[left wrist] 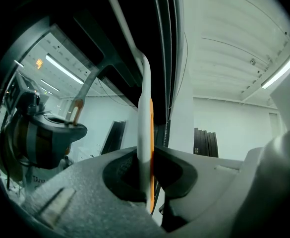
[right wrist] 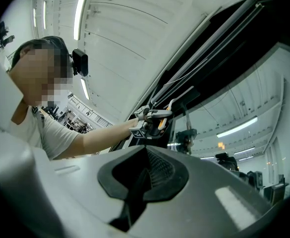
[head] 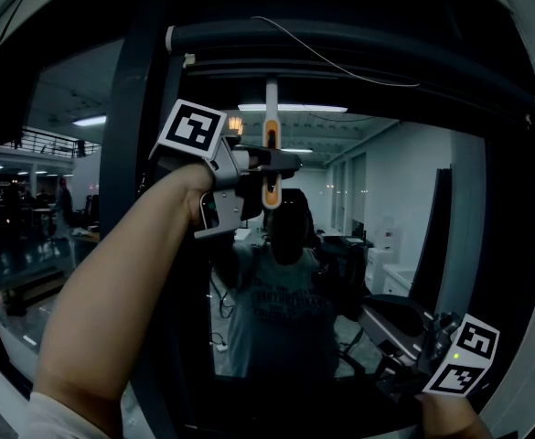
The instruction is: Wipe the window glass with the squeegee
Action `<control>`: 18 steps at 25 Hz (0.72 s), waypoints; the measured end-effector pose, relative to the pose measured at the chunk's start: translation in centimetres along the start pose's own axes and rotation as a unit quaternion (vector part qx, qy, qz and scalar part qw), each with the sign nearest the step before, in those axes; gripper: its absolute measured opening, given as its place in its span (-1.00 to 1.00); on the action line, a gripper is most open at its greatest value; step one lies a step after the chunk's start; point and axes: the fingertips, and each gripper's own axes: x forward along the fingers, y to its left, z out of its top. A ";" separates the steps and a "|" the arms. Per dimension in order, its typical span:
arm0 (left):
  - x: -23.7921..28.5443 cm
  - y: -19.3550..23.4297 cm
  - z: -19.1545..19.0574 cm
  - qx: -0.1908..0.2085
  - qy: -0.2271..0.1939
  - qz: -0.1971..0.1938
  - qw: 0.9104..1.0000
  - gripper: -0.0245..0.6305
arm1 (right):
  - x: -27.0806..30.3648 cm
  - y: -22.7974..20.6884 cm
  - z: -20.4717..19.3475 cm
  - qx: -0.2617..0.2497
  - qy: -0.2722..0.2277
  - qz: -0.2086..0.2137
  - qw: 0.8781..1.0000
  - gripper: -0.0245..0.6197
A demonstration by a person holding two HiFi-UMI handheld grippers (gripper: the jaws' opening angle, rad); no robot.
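Observation:
The squeegee point(head: 270, 140) has a white handle with an orange strip and stands upright against the window glass point(head: 386, 199), high up near the top frame. My left gripper point(head: 269, 167) is raised at arm's length and is shut on the handle. In the left gripper view the handle point(left wrist: 145, 128) rises from between the jaws of the left gripper point(left wrist: 147, 170) and bends up to the left. My right gripper point(head: 411, 366) hangs low at the bottom right, away from the glass. In its own view the right gripper point(right wrist: 144, 177) has its jaws together with nothing between them, and the squeegee point(right wrist: 168, 105) shows far off.
A dark upright frame post point(head: 130, 154) runs down the left of the pane. A dark horizontal bar point(head: 358, 48) with a thin cord crosses above. The glass reflects a person and a lit room. The person's arm point(right wrist: 102, 138) reaches up to the window.

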 end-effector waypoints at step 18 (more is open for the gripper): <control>0.1 -0.2 -0.4 -0.020 -0.007 -0.003 1.000 -0.85 | -1.2 0.1 1.1 0.000 -0.018 -0.012 1.000 -0.90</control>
